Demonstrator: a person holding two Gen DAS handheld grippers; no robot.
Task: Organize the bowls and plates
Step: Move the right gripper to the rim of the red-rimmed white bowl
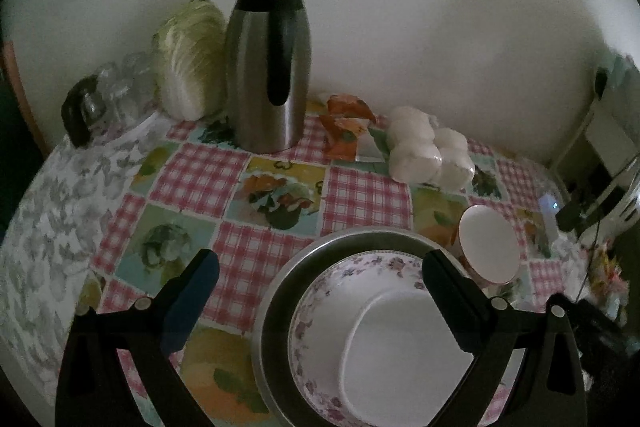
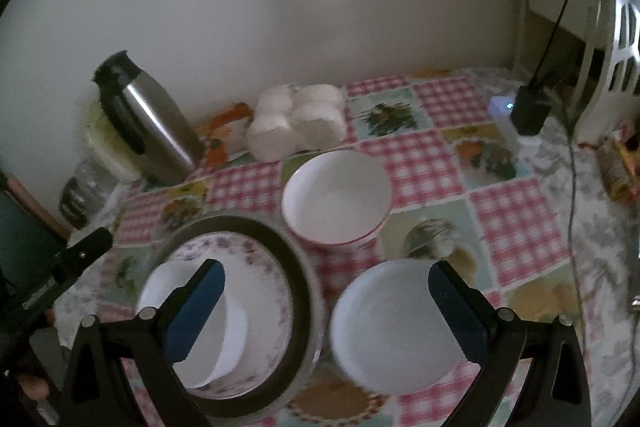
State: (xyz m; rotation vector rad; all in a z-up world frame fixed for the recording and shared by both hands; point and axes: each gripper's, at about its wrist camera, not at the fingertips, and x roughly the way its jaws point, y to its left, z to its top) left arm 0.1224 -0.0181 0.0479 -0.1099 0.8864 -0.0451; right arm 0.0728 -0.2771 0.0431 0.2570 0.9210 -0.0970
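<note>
I see a dark metal tray (image 2: 298, 267) holding a floral plate (image 2: 264, 291), and a small white dish (image 2: 236, 331) sits upright inside that plate. Just behind the tray, right of it, stands a red-rimmed white bowl (image 2: 336, 197), empty. Right of the tray, close beside it, lies a plain white plate (image 2: 384, 331).

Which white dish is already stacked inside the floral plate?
The white oval dish, nested in the floral plate on the metal tray. The red-rimmed bowl and plain white plate sit separately on the tablecloth.
</note>
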